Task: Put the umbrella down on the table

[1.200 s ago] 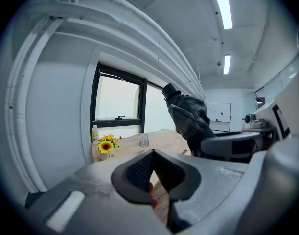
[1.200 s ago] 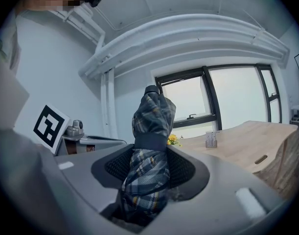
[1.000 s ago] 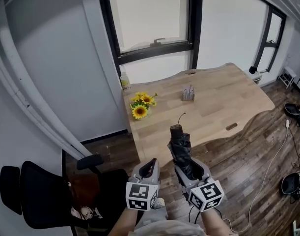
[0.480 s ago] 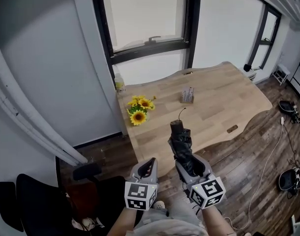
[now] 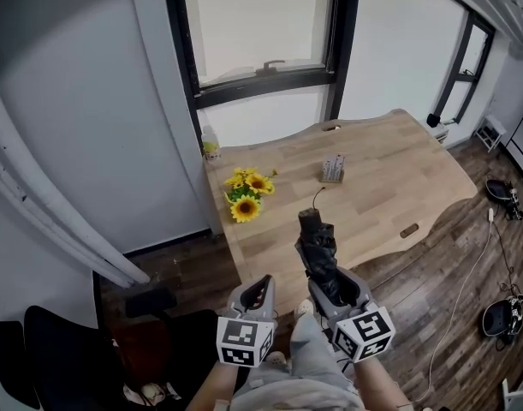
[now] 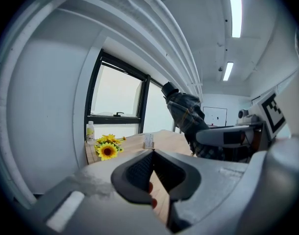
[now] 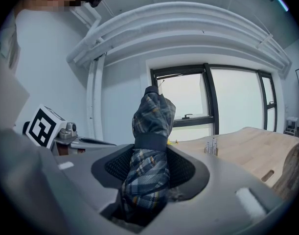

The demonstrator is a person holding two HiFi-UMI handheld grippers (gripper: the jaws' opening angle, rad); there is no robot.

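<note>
The pale wooden table [image 5: 398, 178] fills the middle of the head view, with its back edge against the wall under a black-framed window [image 5: 261, 24] and dark plank floor [image 5: 466, 264] around its near side. A black office chair [image 5: 64, 349] stands at the lower left, well apart from the table.

The umbrella [image 5: 318, 251] is not on the table. It is folded and wrapped in dark plaid cloth, and it sticks forward and upward out of the right gripper [image 5: 328, 288]. From above, its far end with a thin cord loop shows over the table's near edge. In the right gripper view the two jaws stand wide and press on the plaid bundle [image 7: 148, 146] from both sides, and a dark band circles it just above them.

The left gripper [image 5: 259, 288] is held just beside the right one, at its left. Its own view shows the jaw tips brought together [image 6: 152, 153] with nothing clamped between them.

A bunch of sunflowers [image 5: 246, 193] lies near the table's left edge; whether any vase holds it cannot be told. Near the middle of the table stands a small holder [image 5: 333, 169] with thin upright pieces in it, too small to identify. A small bottle [image 5: 210, 146] with a yellow label stands at the back left corner, and its contents cannot be made out
</note>
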